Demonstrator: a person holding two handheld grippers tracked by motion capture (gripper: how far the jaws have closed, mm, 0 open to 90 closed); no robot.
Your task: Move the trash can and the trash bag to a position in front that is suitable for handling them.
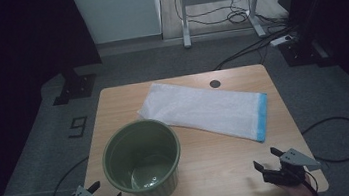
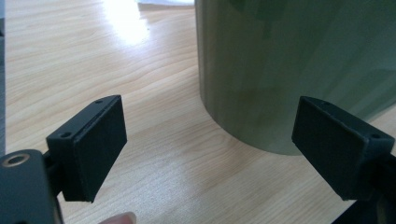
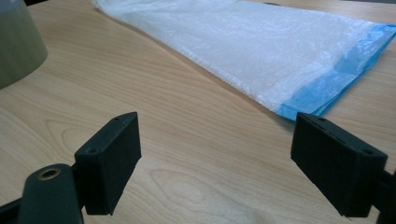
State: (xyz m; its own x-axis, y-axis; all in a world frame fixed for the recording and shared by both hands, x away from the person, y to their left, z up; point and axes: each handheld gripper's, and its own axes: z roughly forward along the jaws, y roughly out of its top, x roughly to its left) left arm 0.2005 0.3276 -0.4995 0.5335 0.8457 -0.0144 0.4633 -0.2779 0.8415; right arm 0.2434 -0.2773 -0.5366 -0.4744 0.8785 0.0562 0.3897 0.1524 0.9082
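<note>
A green round bin (image 1: pixel 143 160) stands upright near the front left of the wooden table (image 1: pixel 221 168); its inside looks empty. A flat white plastic bag with a blue end (image 1: pixel 204 110) lies across the back of the table. My left gripper (image 1: pixel 104 193) is open at the front left corner, just left of the bin. In the left gripper view the bin wall (image 2: pixel 289 65) rises close ahead, off to the right between the jaws. My right gripper (image 1: pixel 267 159) is open at the front right, apart from the bag (image 3: pixel 261 51), which lies ahead of it.
A small dark round cap (image 1: pixel 215 83) sits in the tabletop at the back edge. Beyond the table are desk legs (image 1: pixel 184 16) and cables (image 1: pixel 251 43) on the floor. Bare tabletop lies between the bin and my right gripper.
</note>
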